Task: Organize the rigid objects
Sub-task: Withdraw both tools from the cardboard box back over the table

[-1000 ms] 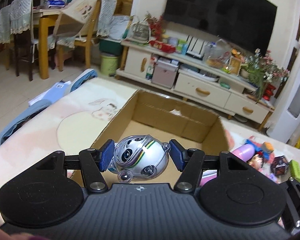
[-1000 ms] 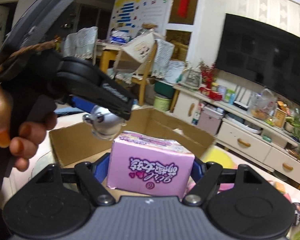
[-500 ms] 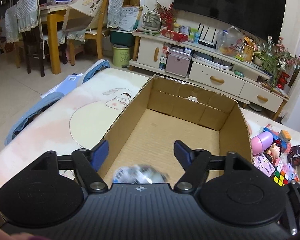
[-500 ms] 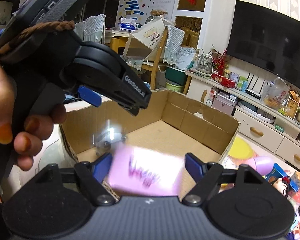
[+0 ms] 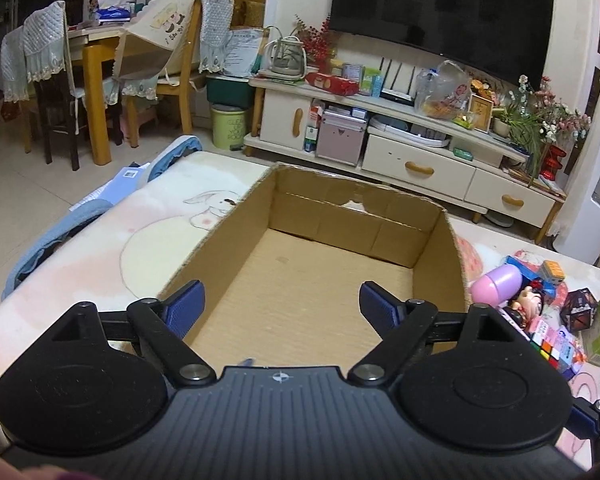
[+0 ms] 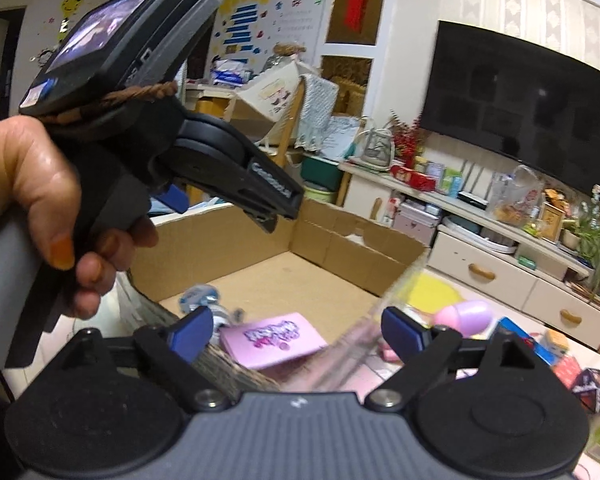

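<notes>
From the left wrist, the left gripper [image 5: 280, 304] hangs spread wide and empty over the cardboard box [image 5: 440, 236]. From the right wrist, the right gripper [image 6: 296, 330] gapes empty above the pink box [image 6: 272, 340] lying inside beside the silver toy [image 6: 202, 296].

The pink box [image 6: 274, 338] lies in the cardboard box [image 5: 440, 248], toys [image 5: 540, 316] to its right.
</notes>
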Demonstrator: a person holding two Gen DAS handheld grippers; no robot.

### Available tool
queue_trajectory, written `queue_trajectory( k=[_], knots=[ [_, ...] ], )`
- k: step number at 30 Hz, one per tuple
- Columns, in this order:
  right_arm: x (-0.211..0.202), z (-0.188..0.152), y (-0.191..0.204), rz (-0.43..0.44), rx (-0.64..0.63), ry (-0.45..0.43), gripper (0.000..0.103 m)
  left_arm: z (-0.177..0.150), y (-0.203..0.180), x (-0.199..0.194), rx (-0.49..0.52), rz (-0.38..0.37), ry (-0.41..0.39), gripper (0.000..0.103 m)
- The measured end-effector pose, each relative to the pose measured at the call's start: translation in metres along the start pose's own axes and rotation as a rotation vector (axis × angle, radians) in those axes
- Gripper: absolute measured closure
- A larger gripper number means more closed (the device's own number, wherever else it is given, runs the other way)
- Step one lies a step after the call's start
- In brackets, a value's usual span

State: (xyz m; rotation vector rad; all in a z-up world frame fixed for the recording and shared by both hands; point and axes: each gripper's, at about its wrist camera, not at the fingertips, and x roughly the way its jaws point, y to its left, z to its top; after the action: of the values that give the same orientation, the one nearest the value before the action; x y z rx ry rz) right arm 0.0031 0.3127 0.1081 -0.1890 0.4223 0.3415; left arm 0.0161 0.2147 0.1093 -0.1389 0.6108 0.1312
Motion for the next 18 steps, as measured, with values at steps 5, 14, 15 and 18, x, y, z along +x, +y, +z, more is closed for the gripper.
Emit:
queue_trajectory(
  k=[5,14,15,18],
  knots=[
    [-0.008,-0.008,-0.012,-0.027,0.029,0.005,0.012,-0.001,-0.004,0.0,0.032,-0.029,-0.005,0.0],
    [-0.02,-0.018,-0.028,-0.043,0.088,0.003,0.012,0.001,-0.003,0.005,0.079,-0.068,-0.012,0.0],
    [-0.021,-0.019,-0.03,-0.043,0.095,0.003,0.012,0.001,-0.003,0.006,0.083,-0.073,-0.014,0.0],
    [-0.025,-0.023,-0.037,-0.047,0.114,0.0,0.012,0.001,-0.003,0.008,0.098,-0.087,-0.018,0.0]
  ],
)
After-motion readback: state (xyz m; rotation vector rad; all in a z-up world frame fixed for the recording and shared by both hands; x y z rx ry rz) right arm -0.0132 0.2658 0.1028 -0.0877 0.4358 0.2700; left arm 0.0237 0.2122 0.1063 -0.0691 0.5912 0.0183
